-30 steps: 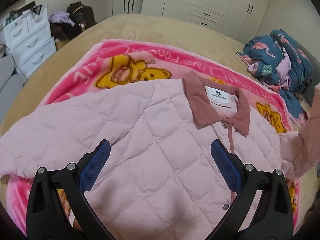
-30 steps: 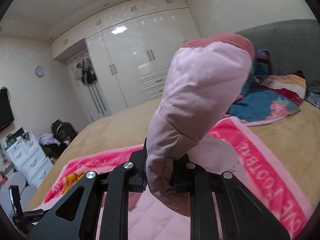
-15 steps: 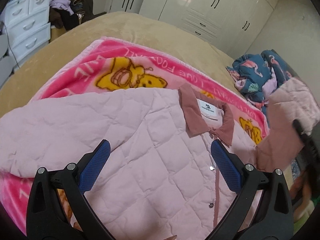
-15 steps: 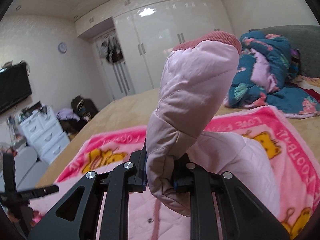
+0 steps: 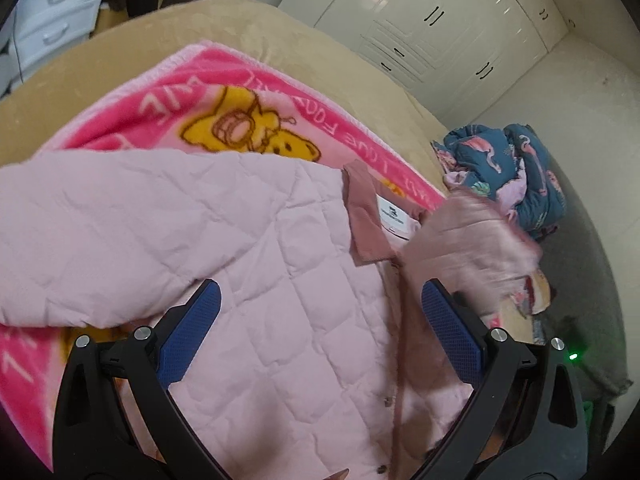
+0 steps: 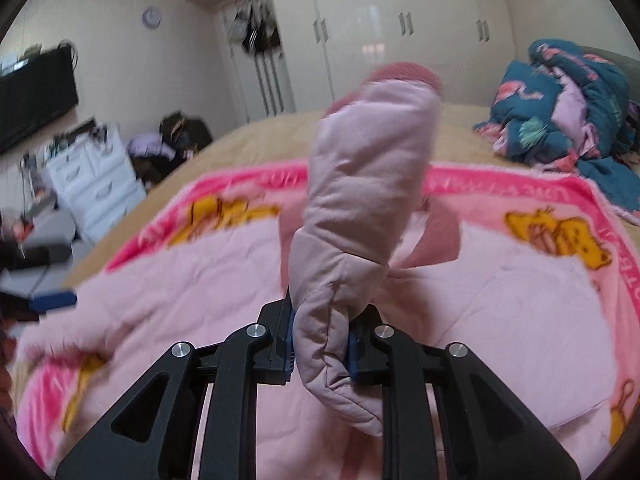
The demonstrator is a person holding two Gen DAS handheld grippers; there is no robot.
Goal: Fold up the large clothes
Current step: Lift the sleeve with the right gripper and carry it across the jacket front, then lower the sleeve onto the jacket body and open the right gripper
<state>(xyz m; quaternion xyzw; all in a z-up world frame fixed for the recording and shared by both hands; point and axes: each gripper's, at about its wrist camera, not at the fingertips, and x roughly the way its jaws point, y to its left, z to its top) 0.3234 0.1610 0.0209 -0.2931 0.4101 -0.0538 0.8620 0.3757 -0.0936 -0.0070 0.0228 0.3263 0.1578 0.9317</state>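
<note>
Folding the sleeve [image 6: 360, 200] inward looks like the step in hand: right gripper [image 6: 320, 348] clamps the sleeve near its ribbed cuff and carries it over the jacket [image 5: 260, 280], whose body lies flat just beyond both grippers; its jaws have just been easing apart slightly, fabric between them. Left gripper [image 5: 320, 332] hovers above the chest, jaws wide, nothing held. Jacket is puffy, diamond-quilted, pale pink, with a darker corduroy-like collar [image 5: 364, 220]. Underneath sits a fleecy pink blanket [image 5: 240, 100] on a tan bed [image 5: 120, 52].
</note>
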